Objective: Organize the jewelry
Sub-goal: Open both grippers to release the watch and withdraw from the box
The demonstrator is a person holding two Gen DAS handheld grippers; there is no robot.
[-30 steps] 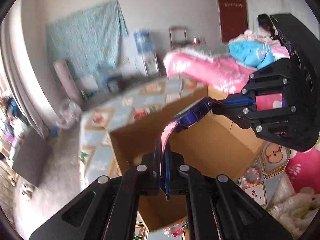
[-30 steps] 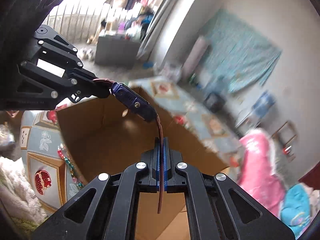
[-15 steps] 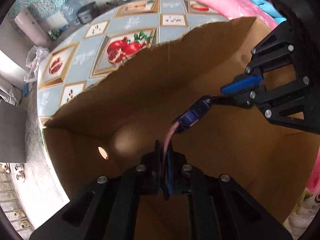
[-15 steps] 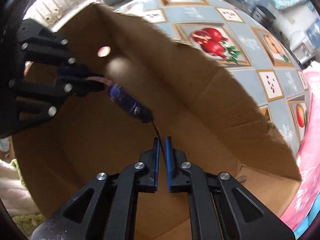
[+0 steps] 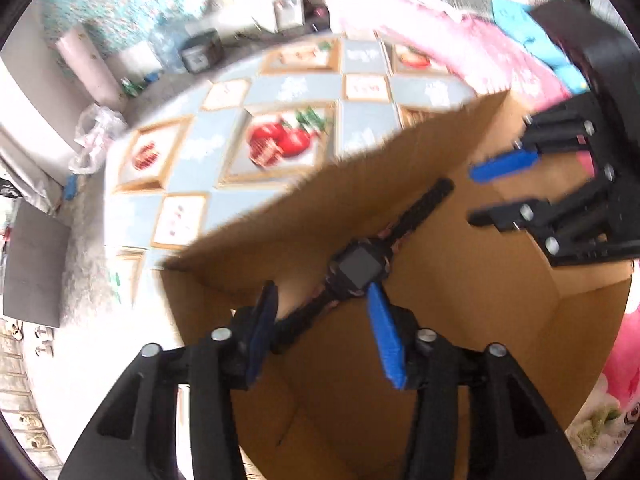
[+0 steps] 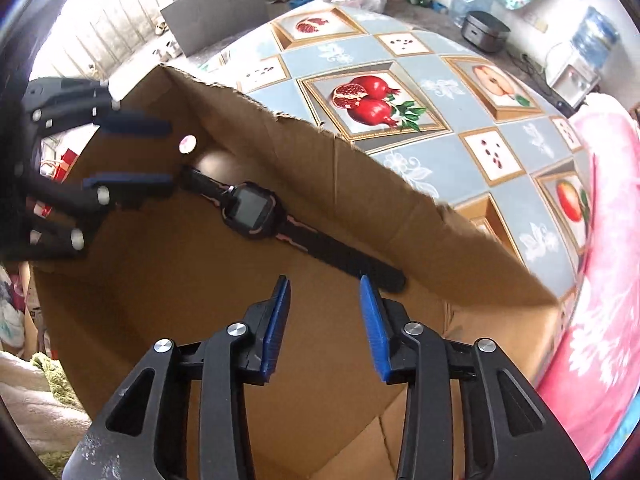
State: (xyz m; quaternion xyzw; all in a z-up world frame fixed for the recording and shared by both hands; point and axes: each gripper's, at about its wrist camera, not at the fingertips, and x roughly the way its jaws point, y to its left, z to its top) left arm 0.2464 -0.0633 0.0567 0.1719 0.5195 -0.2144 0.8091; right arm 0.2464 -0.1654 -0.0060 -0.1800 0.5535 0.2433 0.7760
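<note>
Fruit-print table (image 6: 432, 160) w/ cardboard box (image 6: 304, 152) on top.

Left view motion-blurred, watch (image 5: 357, 270) strap end behind blue pad (left side)

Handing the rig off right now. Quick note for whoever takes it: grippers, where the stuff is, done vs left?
Left gripper: open, jaws have just been opening, nothing clamped; the watch strap lies between them, below.
Right gripper: open, jaws have just been opening, nothing held.
Watch: lying flat, straps spread, inside the cardboard box, released by both grippers.
Box stands on the fruit-patterned tablecloth.
Done: watch is in the box.
Left: withdraw both grippers from the box; no other jewelry is in view now, so look around the box for remaining pieces.
</note>
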